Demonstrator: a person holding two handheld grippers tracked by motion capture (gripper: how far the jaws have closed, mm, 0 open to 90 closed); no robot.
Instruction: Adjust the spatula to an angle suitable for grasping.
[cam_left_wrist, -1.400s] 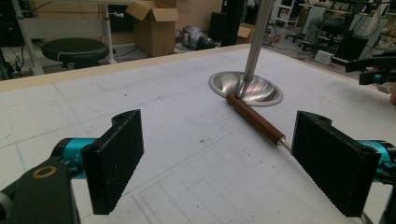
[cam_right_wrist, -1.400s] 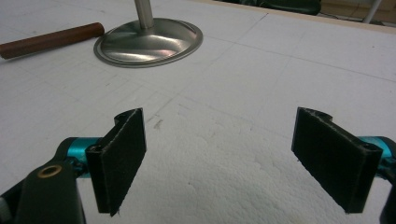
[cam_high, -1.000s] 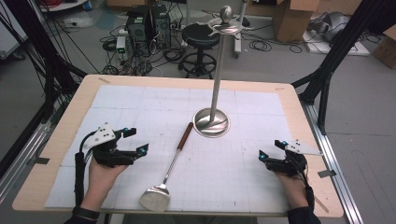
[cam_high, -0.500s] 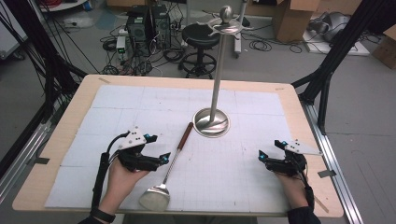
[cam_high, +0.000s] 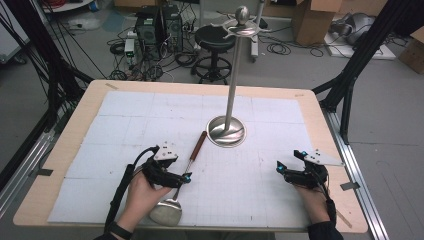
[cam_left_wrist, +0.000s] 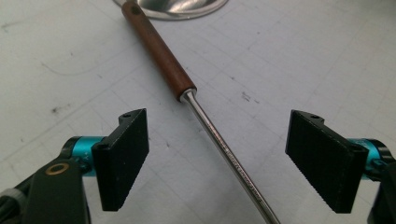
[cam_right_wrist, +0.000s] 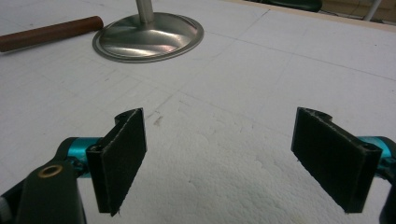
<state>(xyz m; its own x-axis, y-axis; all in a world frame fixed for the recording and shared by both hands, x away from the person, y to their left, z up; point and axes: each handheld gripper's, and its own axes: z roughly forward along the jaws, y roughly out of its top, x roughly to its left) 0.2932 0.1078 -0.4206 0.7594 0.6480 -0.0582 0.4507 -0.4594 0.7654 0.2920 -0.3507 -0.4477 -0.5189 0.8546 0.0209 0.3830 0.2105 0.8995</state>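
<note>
A ladle lies on the white mat with its steel bowl (cam_high: 166, 212) at the near edge and its brown wooden handle (cam_high: 199, 142) pointing toward a metal stand (cam_high: 226, 131). My left gripper (cam_high: 186, 177) hovers low over the ladle's thin metal shaft (cam_left_wrist: 224, 149). In the left gripper view the left gripper (cam_left_wrist: 219, 140) is open; its jaws have just been closing a little, with the shaft between them and neither pad touching it. The wooden handle (cam_left_wrist: 159, 51) runs up toward the stand's base. My right gripper (cam_high: 280, 169) rests at the right, where the right gripper (cam_right_wrist: 219, 154) stands open over bare mat.
The stand's tall pole (cam_high: 232, 85) rises from its round base (cam_right_wrist: 149, 35) at mid-table, with hooks at the top. The wooden table edge (cam_high: 60, 165) frames the mat. A stool, computer cases and cables sit on the floor beyond.
My left hand has moved right and slightly down, from the left part of the mat to the ladle's shaft. The right hand, ladle and stand have stayed put.
</note>
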